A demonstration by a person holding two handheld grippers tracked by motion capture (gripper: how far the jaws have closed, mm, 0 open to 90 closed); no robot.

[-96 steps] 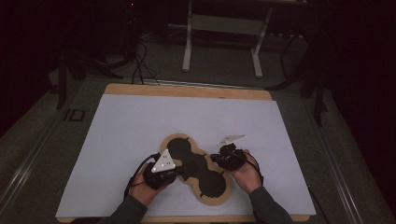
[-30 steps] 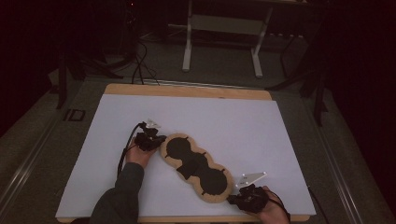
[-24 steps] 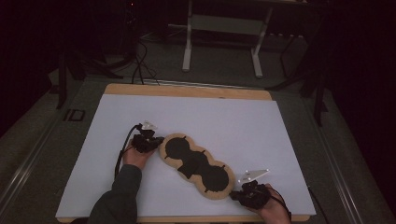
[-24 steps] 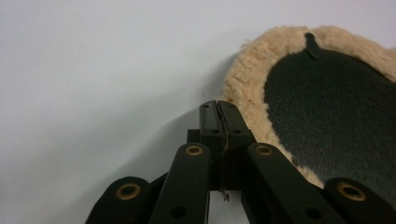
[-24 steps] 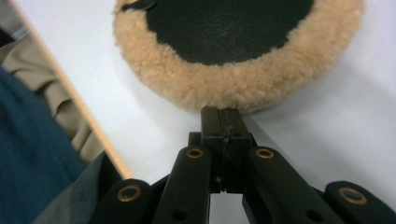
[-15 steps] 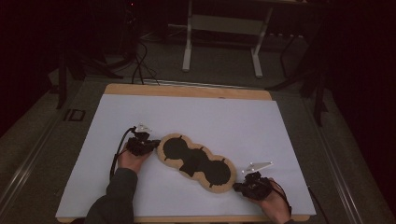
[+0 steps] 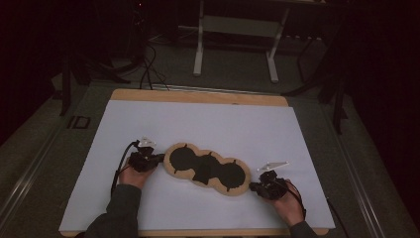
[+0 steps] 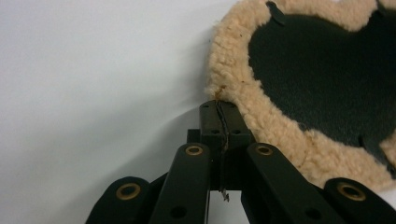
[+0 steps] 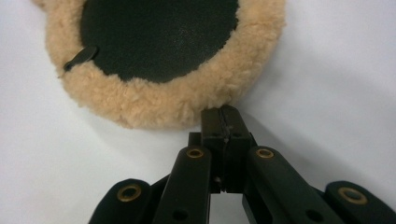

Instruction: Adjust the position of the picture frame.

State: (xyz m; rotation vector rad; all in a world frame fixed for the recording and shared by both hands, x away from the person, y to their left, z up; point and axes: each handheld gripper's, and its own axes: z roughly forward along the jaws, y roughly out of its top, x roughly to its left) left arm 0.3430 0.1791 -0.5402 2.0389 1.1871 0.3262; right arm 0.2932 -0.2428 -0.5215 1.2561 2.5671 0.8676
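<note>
My fleece-rimmed pad [image 7: 207, 168] runs ten to four o'clock, left fingers [image 8: 219, 114] and right fingers [image 9: 223, 122] pinched together at opposite ends.

You had a white sheet [image 7: 213, 129] covering nearly the whole wooden table [image 7: 198, 96], with bare wood showing along the far edge. Beyond that far edge a metal stand [image 7: 236, 44] stood on the dark floor, and black cables [image 7: 143, 69] lay off the far-left corner.
</note>
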